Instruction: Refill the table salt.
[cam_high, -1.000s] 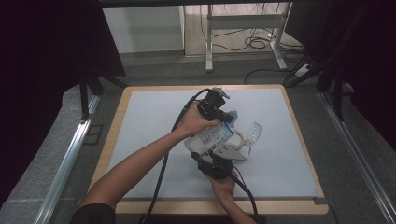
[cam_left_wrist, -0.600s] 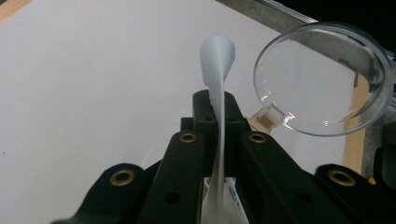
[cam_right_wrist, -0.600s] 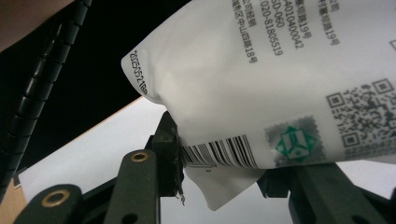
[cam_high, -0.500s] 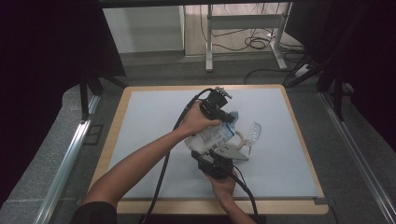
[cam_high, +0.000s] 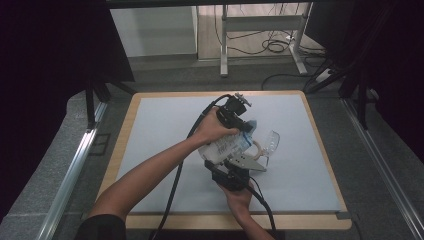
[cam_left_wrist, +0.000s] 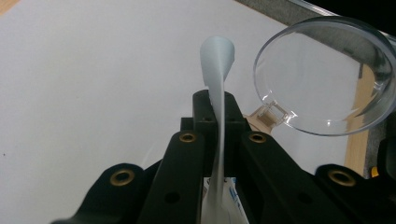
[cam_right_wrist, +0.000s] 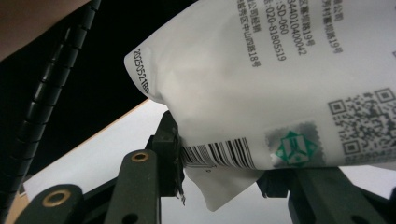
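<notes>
Now both grippers have the white pouch (cam_high: 226, 146) up off the table (cam_high: 165, 120), near the middle of the mat. The left gripper (cam_left_wrist: 215, 100) is clamped tight on a thin edge strip of the pouch, which curls up pale between its closed jaws. The right gripper (cam_right_wrist: 219, 161) grips the fat barcode end, jaws part-way apart because the pouch body fills them. That looks like a two-ended hold: one end anchored, the other pinched at the seal, probably to tear or tip it. Just beside, toward the right edge of the table, a clear plastic cup (cam_left_wrist: 324, 77) waits on its small stand, mouth turned toward the pouch, likely placed to catch the contents.
</notes>
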